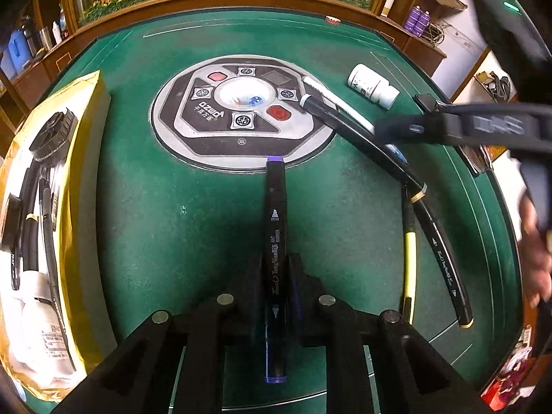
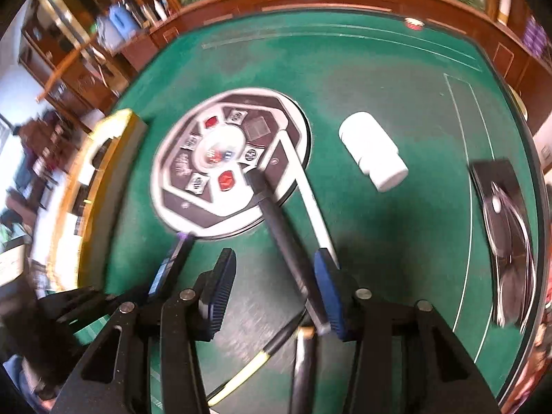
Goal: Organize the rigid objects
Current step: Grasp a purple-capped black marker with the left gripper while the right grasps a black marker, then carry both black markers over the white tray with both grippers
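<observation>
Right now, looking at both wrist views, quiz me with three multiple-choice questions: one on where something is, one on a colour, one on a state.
1. Where does the white bottle lie?
A. on the green table
B. in the yellow box
C. on the round centre panel

2. What colour are the end caps of the marker in the left gripper?
A. red
B. purple
C. white

3. How is the bottle resting?
A. upright
B. on its side
C. upside down

Answers: 1 A, it lies on felt beside the panel. 2 B, both ends show purple. 3 B, its cap points sideways.
</observation>
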Action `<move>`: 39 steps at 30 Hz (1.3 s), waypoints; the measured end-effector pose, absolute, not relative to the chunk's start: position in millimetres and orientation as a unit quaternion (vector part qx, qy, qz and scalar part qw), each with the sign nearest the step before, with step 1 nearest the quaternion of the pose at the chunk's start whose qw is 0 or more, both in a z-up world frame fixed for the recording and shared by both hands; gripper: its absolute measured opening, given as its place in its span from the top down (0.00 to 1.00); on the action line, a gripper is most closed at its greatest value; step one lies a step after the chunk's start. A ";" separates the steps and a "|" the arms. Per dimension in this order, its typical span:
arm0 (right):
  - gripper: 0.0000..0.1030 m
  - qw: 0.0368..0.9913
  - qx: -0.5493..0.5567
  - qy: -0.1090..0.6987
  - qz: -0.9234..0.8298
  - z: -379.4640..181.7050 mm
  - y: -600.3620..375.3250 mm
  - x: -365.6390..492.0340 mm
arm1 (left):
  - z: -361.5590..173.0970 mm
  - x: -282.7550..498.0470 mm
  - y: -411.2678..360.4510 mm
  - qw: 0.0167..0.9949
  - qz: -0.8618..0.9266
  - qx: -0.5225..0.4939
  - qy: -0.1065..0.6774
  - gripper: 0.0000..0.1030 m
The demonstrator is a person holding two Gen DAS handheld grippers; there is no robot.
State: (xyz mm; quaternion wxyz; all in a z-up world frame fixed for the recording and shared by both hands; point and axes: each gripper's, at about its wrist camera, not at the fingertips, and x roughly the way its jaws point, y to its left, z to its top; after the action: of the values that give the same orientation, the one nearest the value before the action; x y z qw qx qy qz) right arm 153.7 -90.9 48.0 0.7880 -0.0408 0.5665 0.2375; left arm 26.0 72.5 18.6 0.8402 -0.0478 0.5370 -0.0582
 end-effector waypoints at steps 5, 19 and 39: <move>0.69 0.771 -0.070 0.586 0.239 26.7 -74.9 164.8 | 17.7 23.3 74.9 0.841 -0.057 -0.060 0.534 0.85; 0.86 0.799 -0.029 0.554 0.233 52.0 -98.9 142.2 | 17.9 26.0 69.5 0.844 -0.055 -0.032 0.532 0.85; 0.86 0.802 0.029 0.539 0.257 82.2 -107.5 78.9 | 71.9 14.5 68.6 0.890 -0.071 -0.009 0.451 0.86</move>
State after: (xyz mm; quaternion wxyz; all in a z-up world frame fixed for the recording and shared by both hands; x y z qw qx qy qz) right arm 78.9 -107.5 82.2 0.8016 0.0290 0.5389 0.2573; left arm 14.5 68.6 71.9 0.8898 -0.0095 0.4507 -0.0709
